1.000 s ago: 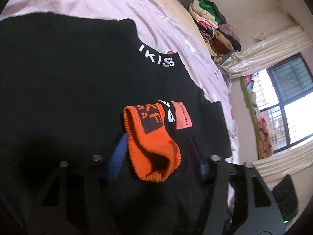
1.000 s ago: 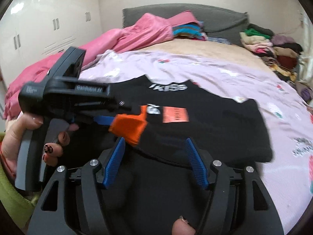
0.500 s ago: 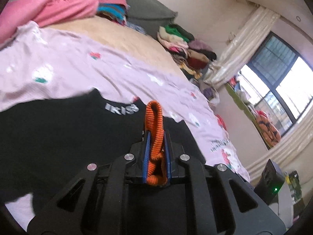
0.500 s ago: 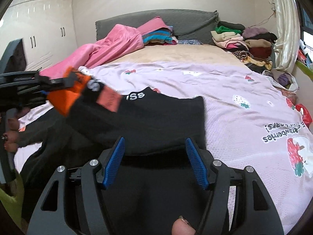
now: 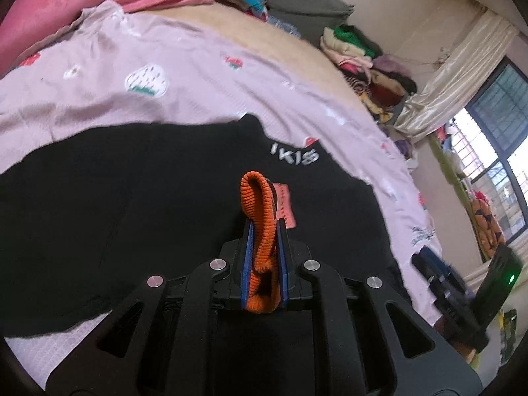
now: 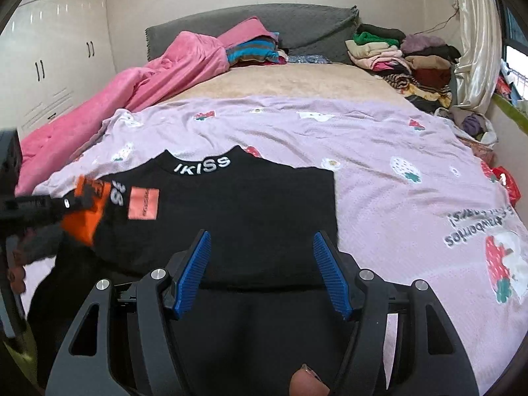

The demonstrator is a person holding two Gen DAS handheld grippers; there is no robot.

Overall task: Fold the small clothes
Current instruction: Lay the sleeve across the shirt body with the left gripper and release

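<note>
**Orange cuff pinched, sleeve lifted off the bed**

Item: black top, spread on the lilac strawberry sheet, collar at 12 o'clock. Change: left gripper, agape a second ago, has clamped the orange cuff and raised it; the sleeve fold looks under way. Right gripper stands open over the hem, holding nothing. Surroundings: pink blanket at 10 o'clock, stacked clothes at 1 o'clock, neither obstructing.

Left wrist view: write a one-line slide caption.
Left gripper shut on the black sweater's orange cuff above the lilac sheet.
</note>
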